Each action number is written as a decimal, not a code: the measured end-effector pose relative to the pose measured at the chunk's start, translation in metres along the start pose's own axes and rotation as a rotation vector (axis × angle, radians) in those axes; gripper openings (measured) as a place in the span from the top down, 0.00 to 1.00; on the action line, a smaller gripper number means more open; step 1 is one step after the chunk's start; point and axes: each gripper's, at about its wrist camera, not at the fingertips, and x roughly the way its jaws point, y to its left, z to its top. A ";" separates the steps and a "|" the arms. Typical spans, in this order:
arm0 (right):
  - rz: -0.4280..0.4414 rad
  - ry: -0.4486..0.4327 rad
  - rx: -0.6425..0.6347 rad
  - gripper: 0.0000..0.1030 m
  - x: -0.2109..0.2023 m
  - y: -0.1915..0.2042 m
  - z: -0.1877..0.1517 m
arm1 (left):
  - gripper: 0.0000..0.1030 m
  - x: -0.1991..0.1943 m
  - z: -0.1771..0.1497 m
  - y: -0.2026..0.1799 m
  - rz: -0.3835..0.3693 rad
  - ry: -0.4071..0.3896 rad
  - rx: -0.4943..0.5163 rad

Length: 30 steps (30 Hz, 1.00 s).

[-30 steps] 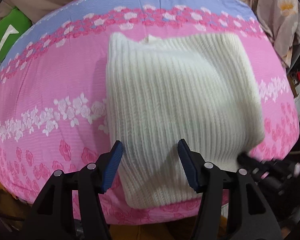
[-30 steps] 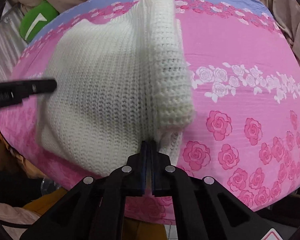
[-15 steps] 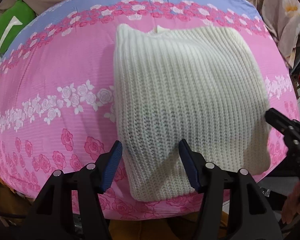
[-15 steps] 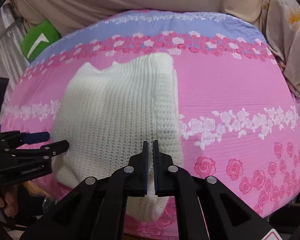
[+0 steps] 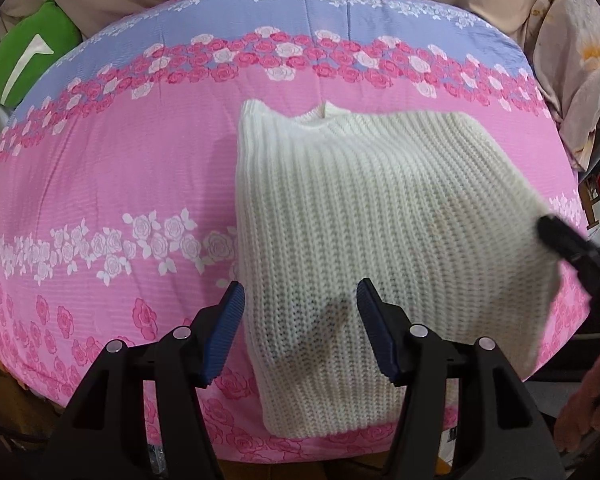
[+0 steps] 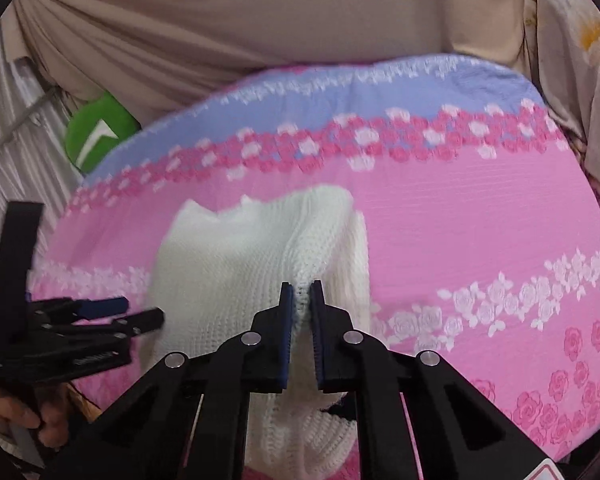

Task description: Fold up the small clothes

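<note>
Pink rose-printed bedsheet [image 5: 112,184] with a lilac band; beige draped cloth [image 6: 260,28] behind, green cushion [image 5: 28,64] at left, perhaps a flowered blanket [image 5: 580,60] at right.

A pink bedsheet [image 5: 100,184] printed with roses covers the rounded surface, with a lavender-blue band [image 5: 284,20] along its far edge and a row of white roses [image 5: 112,244] crossing the middle. Behind it hangs draped beige fabric [image 6: 260,20]. At the far left sits a bright green plush cushion [image 5: 28,64] bearing a white mark. At the far right lies a cream floral cloth [image 5: 580,64] with an orange-centred flower.
</note>
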 end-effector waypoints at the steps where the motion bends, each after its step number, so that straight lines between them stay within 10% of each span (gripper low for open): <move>1: 0.014 -0.007 0.003 0.92 0.002 -0.002 0.002 | 0.45 -0.001 0.002 0.001 0.002 -0.004 -0.002; 5: -0.055 0.234 0.032 0.91 0.079 -0.032 -0.026 | 0.45 0.014 0.005 0.002 0.016 0.025 -0.006; 11: -0.066 0.175 0.087 0.82 0.034 -0.026 -0.004 | 0.39 0.021 0.006 0.002 0.008 0.047 -0.025; 14: -0.059 0.214 0.138 0.48 0.033 -0.034 -0.011 | 0.28 0.026 0.007 0.002 -0.006 0.070 -0.048; 30: -0.006 0.329 0.211 0.34 0.072 -0.037 -0.033 | 0.09 0.050 0.013 0.013 -0.060 0.121 -0.139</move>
